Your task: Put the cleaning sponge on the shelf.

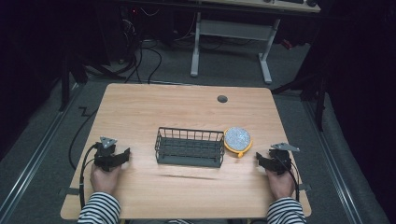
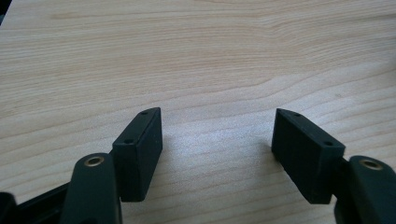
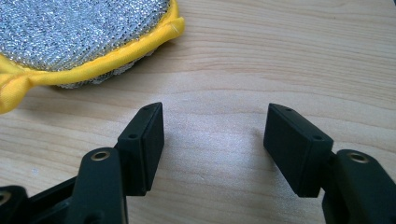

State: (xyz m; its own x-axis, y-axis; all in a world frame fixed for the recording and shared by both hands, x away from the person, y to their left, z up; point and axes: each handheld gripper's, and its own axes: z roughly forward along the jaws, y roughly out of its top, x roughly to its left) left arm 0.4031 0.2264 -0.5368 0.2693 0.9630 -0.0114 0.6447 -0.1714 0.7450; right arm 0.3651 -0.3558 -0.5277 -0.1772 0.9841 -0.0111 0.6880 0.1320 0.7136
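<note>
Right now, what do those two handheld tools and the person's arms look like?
Each claw, left and right, is black, with two flat rectangular jaws on brass-riveted links. A grey three-cornered plate tops each, and black cables trail back. The sleeves are black-and-white striped.

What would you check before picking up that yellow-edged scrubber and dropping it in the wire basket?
1. Right tool open: ok, jaws spread with nothing between them.
2. Left tool free: ok, open over bare table.
3. Scrubber within reach: ok, it lies just ahead of the right tool.
4. Scrubber clear of the basket: cannot tell; it sits right beside the basket's right end, perhaps touching.
5. Basket empty: ok, nothing shows inside it.
6. Scrubber's edge easy to pinch: cannot tell, though the yellow rim looks soft.
</note>
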